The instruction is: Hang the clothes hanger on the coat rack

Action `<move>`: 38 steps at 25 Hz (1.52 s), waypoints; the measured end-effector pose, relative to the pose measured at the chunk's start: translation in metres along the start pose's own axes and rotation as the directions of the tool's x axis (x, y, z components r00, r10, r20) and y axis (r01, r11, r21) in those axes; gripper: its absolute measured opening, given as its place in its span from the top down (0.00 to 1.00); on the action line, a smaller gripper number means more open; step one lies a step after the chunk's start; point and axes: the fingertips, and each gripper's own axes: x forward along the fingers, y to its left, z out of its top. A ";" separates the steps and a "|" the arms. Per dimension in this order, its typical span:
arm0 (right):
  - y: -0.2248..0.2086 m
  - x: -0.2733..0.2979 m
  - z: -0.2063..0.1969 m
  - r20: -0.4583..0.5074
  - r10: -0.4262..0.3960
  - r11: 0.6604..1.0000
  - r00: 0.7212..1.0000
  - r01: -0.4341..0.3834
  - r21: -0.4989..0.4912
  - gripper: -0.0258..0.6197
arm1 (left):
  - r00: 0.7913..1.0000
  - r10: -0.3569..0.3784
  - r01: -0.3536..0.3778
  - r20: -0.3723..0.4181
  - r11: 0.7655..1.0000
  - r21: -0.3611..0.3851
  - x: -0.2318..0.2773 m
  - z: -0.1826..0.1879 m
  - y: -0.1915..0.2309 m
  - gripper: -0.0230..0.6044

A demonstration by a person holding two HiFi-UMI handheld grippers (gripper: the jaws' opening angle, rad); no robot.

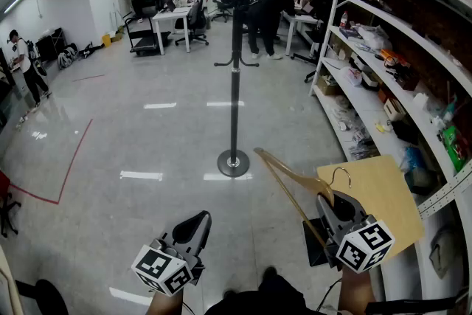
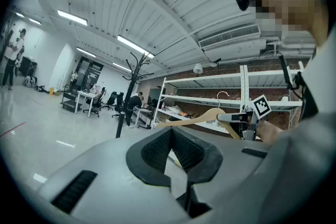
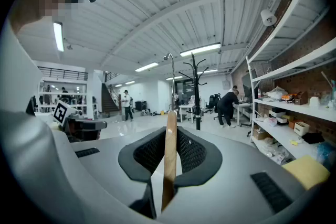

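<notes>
The right tongs [image 1: 330, 201] clamp the wooden hanger [image 1: 284, 172] at lower right, the left tongs [image 1: 198, 222] closed and empty (lower left); it should reach the far coat rack [image 1: 234, 70], upper centre, hook-first and level.

Grey floor [image 1: 147, 136], polished, glossy under the ceiling lights. Coat rack [image 1: 235, 85] stands at frame centre, round base flat on the floor. White tape marks [image 1: 160, 105] left of the pole; red line [image 1: 76, 151] at far left. White shelf unit [image 1: 332, 11] along right edge, shelves cluttered. White counter [image 1: 173, 13] upper centre-left, office chair [image 1: 198, 15] just beside.
</notes>
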 end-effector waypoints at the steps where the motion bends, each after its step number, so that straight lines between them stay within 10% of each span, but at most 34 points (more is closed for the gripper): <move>1: -0.004 0.006 0.000 0.000 0.001 1.000 1.000 -0.001 0.000 0.87 | 1.000 0.000 0.000 0.001 1.000 0.004 0.006 0.001 0.003 0.96; 22: -0.182 0.155 0.041 0.040 0.104 0.994 0.994 -0.105 0.040 0.87 | 0.997 0.078 -0.078 0.001 0.995 0.067 0.229 0.048 0.060 0.96; 38: -0.180 0.318 0.110 0.117 0.274 0.962 0.955 -0.272 -0.031 0.87 | 0.997 0.052 -0.056 0.055 0.996 0.064 0.331 0.097 0.204 0.96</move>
